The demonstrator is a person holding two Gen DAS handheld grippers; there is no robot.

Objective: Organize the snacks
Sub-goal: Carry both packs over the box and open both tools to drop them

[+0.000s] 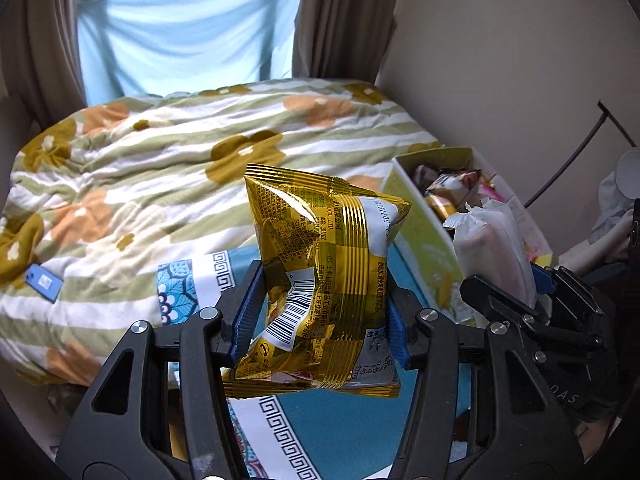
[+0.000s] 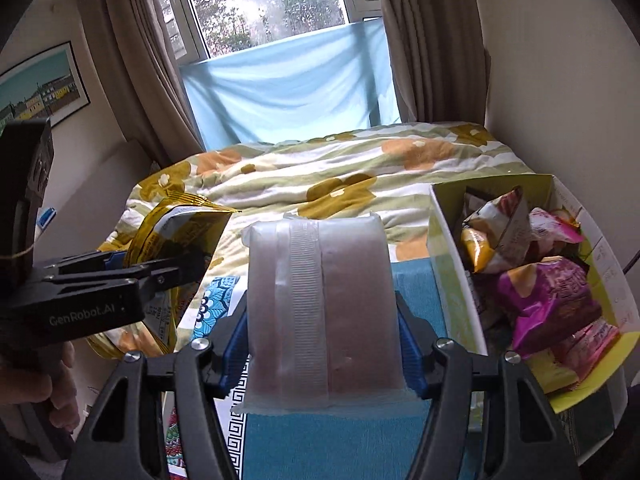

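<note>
Snacks, two in hand, the rest boxed. Item one: gold foil snack bag (image 1: 320,280), barcode facing me, pinched between the blue pads of my left gripper (image 1: 320,316) and held upright in the air over the blue patterned cloth (image 1: 340,432). Item two: translucent white packet (image 2: 322,308) with a ribbed centre seam, clamped upright in my right gripper (image 2: 324,344), likewise above the cloth; its contents I cannot make out. Item three: open cardboard box (image 2: 452,264), white and yellow-green, on the right at the cloth's edge, beside the wall. It holds several packets, among them a purple snack bag (image 2: 556,300), a pink one (image 2: 554,226) and a yellow-and-white one (image 2: 488,236). From the left wrist view, the right gripper and its packet sit just in front of the box. Background: floral duvet (image 1: 160,168) on the bed, with a small blue card (image 1: 45,282) lying on it.
</note>
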